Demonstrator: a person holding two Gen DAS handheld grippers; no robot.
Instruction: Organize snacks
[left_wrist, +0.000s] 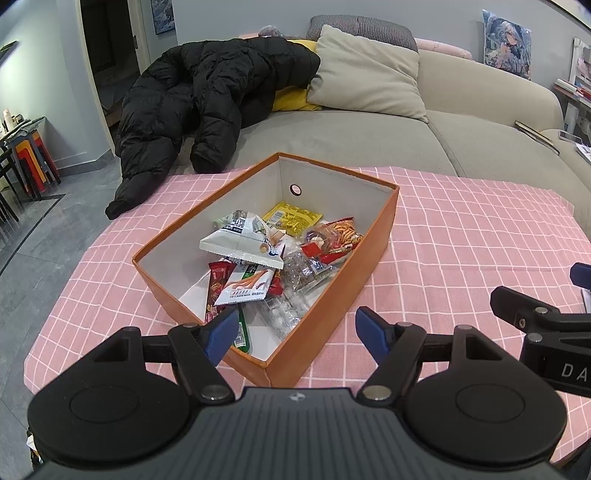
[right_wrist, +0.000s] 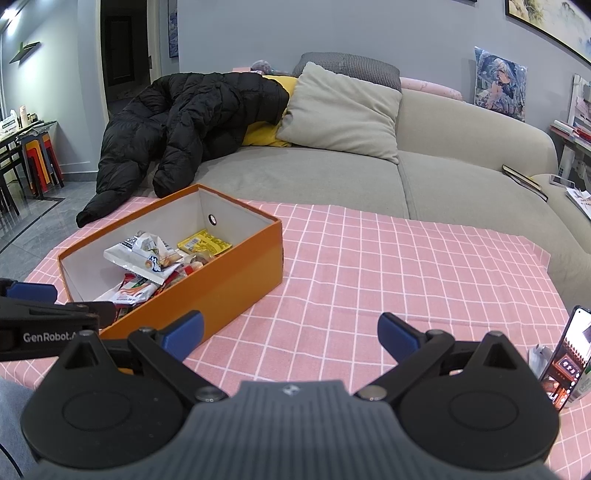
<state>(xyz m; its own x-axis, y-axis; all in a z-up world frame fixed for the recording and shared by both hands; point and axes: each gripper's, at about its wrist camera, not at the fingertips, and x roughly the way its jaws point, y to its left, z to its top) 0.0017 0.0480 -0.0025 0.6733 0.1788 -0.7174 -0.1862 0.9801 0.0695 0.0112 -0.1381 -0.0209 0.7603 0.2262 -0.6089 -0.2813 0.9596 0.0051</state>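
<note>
Orange box (left_wrist: 325, 314) holds all snacks (left_wrist: 258, 258); left claw (left_wrist: 293, 328), right claw (right_wrist: 290, 334) wide open, empty; withdraw clear of rim.

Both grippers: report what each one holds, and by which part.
Nothing is held. The left gripper and right gripper are both open and empty; the snacks lie in the orange box.

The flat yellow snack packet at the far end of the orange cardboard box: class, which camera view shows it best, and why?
The left wrist view: it looks down into the orange cardboard box, showing most of the flat yellow snack packet. The right wrist view sees it lower and from the side, smaller, partly behind other packets.
</note>
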